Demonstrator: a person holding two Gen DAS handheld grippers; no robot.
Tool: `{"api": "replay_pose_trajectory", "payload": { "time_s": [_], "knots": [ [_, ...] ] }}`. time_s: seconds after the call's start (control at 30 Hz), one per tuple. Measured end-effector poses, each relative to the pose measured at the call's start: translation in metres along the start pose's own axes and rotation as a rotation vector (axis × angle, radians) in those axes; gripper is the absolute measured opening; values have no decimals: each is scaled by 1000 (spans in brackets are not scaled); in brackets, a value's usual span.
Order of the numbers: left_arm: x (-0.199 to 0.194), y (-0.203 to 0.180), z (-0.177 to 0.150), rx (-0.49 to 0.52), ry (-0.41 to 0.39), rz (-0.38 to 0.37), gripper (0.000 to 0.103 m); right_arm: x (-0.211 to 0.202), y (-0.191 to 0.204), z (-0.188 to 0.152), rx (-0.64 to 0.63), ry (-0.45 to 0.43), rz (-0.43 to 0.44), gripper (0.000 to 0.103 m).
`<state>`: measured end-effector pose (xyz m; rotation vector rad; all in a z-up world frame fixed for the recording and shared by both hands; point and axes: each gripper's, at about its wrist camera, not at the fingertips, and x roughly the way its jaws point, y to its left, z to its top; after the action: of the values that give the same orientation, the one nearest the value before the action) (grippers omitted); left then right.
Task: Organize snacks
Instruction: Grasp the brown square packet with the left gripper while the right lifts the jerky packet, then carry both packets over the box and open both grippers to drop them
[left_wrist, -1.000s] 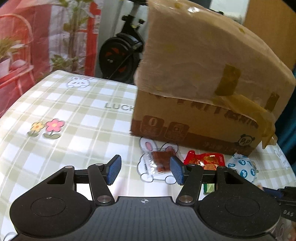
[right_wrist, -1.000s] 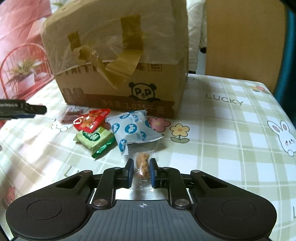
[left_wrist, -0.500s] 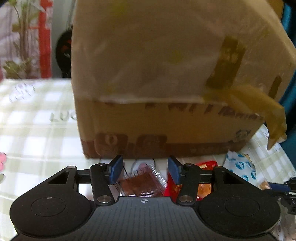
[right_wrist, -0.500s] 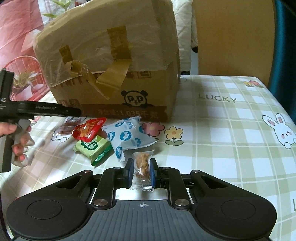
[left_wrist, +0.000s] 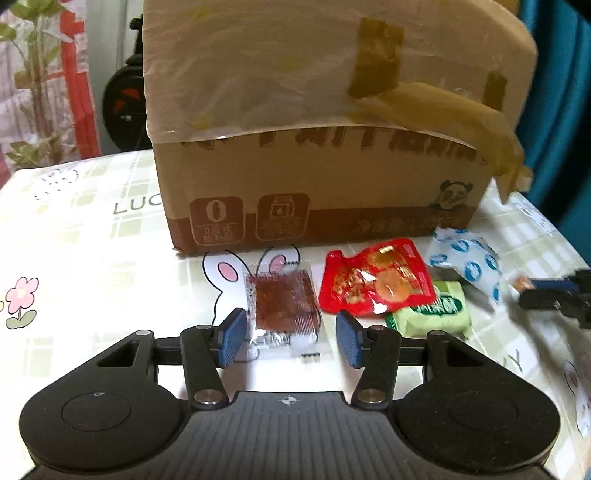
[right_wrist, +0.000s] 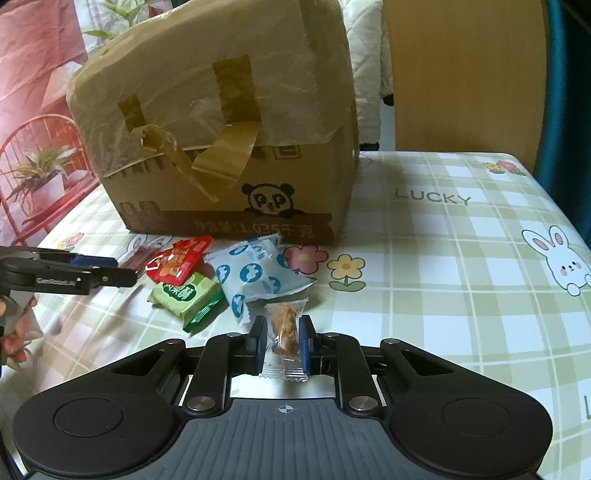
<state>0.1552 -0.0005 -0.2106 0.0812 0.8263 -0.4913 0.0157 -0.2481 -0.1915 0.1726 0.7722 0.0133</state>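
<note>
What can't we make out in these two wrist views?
- Cardboard box: top cut off by the frame edge in both views, plastic and tape over its front; contents unseen.
- Green packet: left view, partly under the red packet.
- Clear brown snack packet: right view, mostly behind the left gripper.
- Right gripper: left view, blurred at the edge; its small clear packet barely shows there.

Left gripper (left_wrist: 288, 339) black, blue pads (left_wrist: 229, 341); right gripper (right_wrist: 282, 341) alike, silver screws.
</note>
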Motion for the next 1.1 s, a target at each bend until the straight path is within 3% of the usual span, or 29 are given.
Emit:
{"api": "replay_pose_trajectory", "payload": {
  "time_s": [0.17,0.27,0.6,0.87,1.1],
  "knots": [
    [11,-6,5,-23,-24,61,55,-5,1,-1,-5,-6,-4,16],
    [11,-5,7,7,-30,98,44,-9,-1,0,-1,-13,-9,16],
    [-36,5,-29,-75,-53,88,40,-14,1,2,-13,-36,5,16],
    [-81,0,-11,-92,-207,96,40,-33,15,24,-53,-116,45,16],
    [-123,-11,29,-87,-390,70,40,-66,31,70,-109,-268,92,16]
  ]
}}
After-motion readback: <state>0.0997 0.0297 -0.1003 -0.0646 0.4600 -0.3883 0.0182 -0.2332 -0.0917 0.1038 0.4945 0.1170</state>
